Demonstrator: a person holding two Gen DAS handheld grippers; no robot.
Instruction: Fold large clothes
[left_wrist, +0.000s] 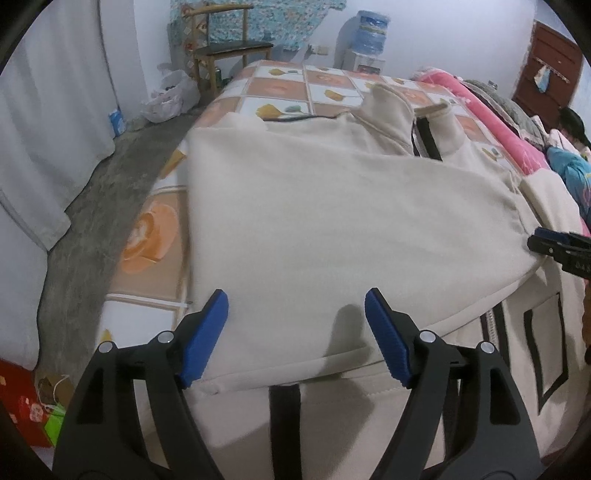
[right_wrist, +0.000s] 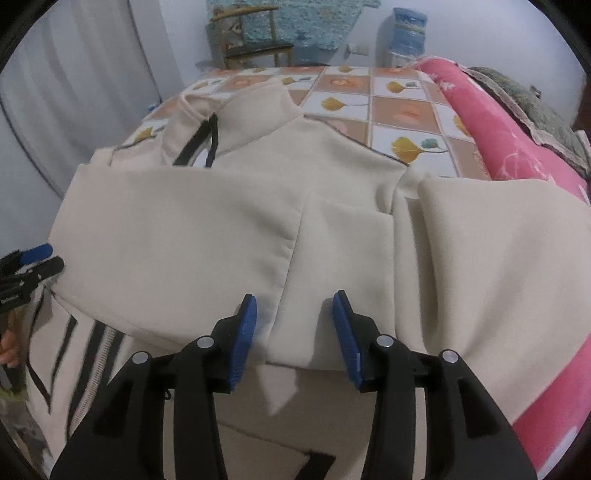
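A cream jacket (left_wrist: 332, 206) with black trim and a zip lies spread on the bed (left_wrist: 280, 88), collar (left_wrist: 391, 107) at the far end. Its left sleeve is folded across the chest. My left gripper (left_wrist: 295, 295) hovers open over the near edge of that fold, its blue pads (left_wrist: 205, 336) wide apart and holding nothing. In the right wrist view the jacket (right_wrist: 221, 221) fills the middle. My right gripper (right_wrist: 295, 295) stands open over a creased fold (right_wrist: 332, 240), pads apart and not pressing on it. Each gripper shows at the edge of the other's view: right gripper (left_wrist: 557, 251), left gripper (right_wrist: 33, 262).
A pink quilt (right_wrist: 509, 140) runs along the bed's right side, and a person (left_wrist: 570, 147) lies beyond it. A wooden chair (left_wrist: 229, 48), a water dispenser (left_wrist: 369, 40) and a plastic bag (left_wrist: 170, 96) stand past the bed. A red box (left_wrist: 22, 406) sits on the floor at near left.
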